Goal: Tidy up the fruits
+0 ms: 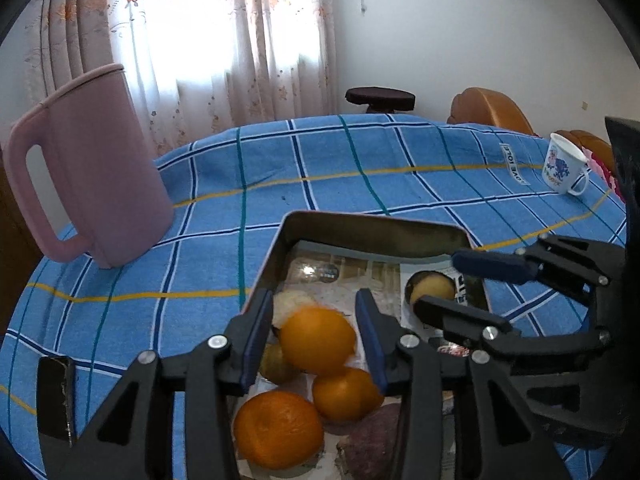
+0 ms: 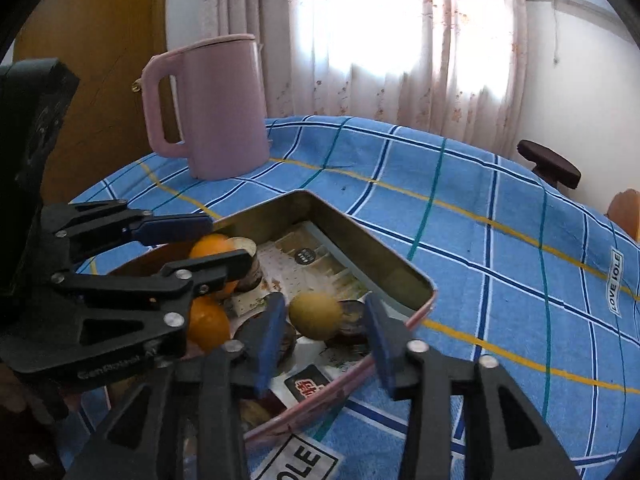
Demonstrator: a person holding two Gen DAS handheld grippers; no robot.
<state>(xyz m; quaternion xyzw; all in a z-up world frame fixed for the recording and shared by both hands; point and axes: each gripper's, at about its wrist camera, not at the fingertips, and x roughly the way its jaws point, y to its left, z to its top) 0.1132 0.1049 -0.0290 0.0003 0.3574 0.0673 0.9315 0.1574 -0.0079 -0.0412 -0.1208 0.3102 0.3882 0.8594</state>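
Note:
A metal tin (image 1: 372, 232) holds the fruit on the blue checked tablecloth (image 1: 320, 168). In the left wrist view, my left gripper (image 1: 316, 340) is open, its jaws on either side of an orange (image 1: 318, 340), not pressing it. Two more oranges (image 1: 278, 428) lie below it. My right gripper (image 2: 324, 340) is open over the tin (image 2: 360, 244), jaws around a yellow fruit (image 2: 316, 314) without touching it. This fruit also shows in the left wrist view (image 1: 432, 286), beside the right gripper (image 1: 452, 280).
A pink jug (image 1: 92, 168) stands at the table's left. A white printed mug (image 1: 562, 166) stands at the far right. A dark stool (image 1: 380, 98) and an orange chair (image 1: 492, 112) are behind the table. A purple fruit (image 1: 372, 440) lies in the tin.

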